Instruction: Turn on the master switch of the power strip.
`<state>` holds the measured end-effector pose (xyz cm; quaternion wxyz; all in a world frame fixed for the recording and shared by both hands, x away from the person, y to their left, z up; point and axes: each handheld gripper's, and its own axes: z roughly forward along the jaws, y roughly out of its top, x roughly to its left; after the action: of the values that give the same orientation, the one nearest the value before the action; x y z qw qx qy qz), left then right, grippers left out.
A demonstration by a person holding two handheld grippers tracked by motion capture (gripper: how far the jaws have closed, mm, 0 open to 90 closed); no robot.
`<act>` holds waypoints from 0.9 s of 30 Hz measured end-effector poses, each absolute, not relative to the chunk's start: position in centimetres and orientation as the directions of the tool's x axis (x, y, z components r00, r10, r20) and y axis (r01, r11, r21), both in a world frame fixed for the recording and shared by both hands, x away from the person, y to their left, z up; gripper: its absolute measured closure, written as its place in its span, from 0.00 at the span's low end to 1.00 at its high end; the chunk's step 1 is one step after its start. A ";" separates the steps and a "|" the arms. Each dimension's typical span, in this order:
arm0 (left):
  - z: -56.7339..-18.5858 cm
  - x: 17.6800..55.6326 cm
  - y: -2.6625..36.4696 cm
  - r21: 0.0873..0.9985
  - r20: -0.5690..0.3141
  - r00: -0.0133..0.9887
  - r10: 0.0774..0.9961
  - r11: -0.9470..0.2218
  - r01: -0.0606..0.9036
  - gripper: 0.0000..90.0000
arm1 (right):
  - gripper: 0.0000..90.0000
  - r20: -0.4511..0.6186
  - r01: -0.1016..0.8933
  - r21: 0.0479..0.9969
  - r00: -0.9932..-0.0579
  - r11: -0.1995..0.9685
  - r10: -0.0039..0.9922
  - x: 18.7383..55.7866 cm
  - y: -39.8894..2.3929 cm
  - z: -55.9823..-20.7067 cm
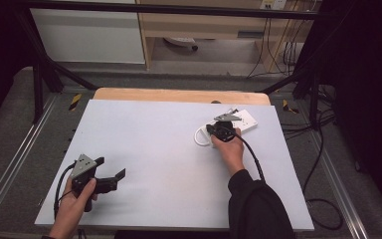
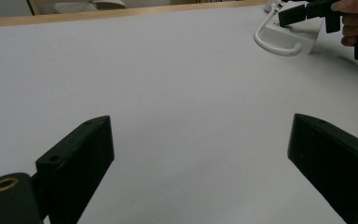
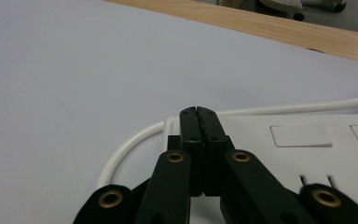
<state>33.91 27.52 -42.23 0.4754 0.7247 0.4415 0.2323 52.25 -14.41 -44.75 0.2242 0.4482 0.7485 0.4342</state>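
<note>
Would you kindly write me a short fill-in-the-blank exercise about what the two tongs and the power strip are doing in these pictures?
1. The left tongs hover over bare table with their jaws ____.
2. The right tongs have their jaws ____, over one end of the white power strip.
3. The colour of the cable that loops out from the power strip is ____.
4. The sheet that covers the table leaves a strip of ____ showing along the far edge.

Missing words: open; shut; white; wood
</note>
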 end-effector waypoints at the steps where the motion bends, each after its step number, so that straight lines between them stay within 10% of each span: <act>1: -42.2 33.9 27.5 0.894 -0.081 0.503 0.860 -0.161 0.419 0.08 | 1.00 0.052 0.474 0.852 -0.497 0.221 0.866 52.3 -14.4 -44.8; 27: -42.3 33.9 27.5 0.891 -0.081 0.502 0.861 -0.163 0.423 0.08 | 1.00 0.059 0.475 0.853 -0.501 0.217 0.864 52.1 -14.4 -44.8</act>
<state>33.89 27.50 -42.27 0.4726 0.7265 0.4417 0.2318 52.15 -14.43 -44.82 0.2221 0.4475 0.7476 0.4376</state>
